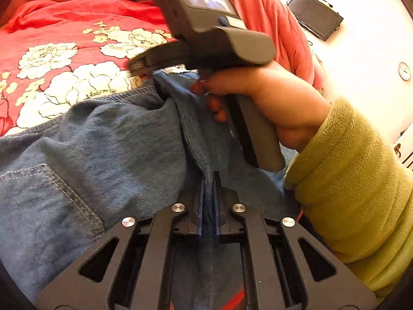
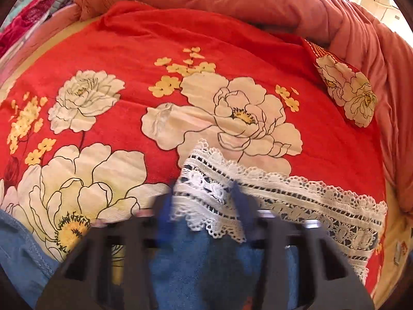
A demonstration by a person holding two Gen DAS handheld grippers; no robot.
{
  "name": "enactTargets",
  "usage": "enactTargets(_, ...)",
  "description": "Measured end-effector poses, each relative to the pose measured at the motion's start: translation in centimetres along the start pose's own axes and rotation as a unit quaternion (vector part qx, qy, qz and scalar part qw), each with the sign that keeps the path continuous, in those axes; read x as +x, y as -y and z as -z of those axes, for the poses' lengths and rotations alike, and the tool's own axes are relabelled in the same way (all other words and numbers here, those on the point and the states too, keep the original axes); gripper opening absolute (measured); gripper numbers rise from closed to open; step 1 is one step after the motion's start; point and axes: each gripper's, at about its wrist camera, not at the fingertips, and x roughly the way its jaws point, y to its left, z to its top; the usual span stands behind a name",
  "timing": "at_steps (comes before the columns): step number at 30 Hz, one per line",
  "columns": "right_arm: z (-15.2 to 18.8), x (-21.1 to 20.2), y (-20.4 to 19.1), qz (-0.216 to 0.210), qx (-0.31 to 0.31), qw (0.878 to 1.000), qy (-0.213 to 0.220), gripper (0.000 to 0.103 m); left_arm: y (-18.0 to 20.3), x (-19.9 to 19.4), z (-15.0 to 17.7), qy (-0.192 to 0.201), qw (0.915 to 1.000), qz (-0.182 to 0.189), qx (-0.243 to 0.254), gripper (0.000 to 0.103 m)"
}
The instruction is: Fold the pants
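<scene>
Blue denim pants (image 1: 108, 139) with a stitched back pocket lie bunched on a red floral bedspread (image 1: 51, 59). My left gripper (image 1: 209, 178) is shut on a fold of the denim. The right gripper's body (image 1: 216, 36), held by a hand in a green sleeve, is above the pants further on. In the right wrist view, my right gripper (image 2: 204, 201) is blurred, its jaws set apart around the pants' white lace hem (image 2: 284, 191) and blue denim (image 2: 196, 258).
Orange-pink quilts (image 2: 232, 2) are piled along the far side of the bed (image 2: 134, 41). A dark screen (image 1: 315, 15) and a round clock (image 1: 404, 71) hang on the white wall. Pink cloth (image 2: 28, 18) lies at the far left.
</scene>
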Motion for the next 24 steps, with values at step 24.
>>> enactTargets(24,20.8,-16.3,18.3,-0.126,0.369,0.915,0.104,0.012,4.9,-2.2,2.1,0.059,0.9876,-0.040,0.140,0.004)
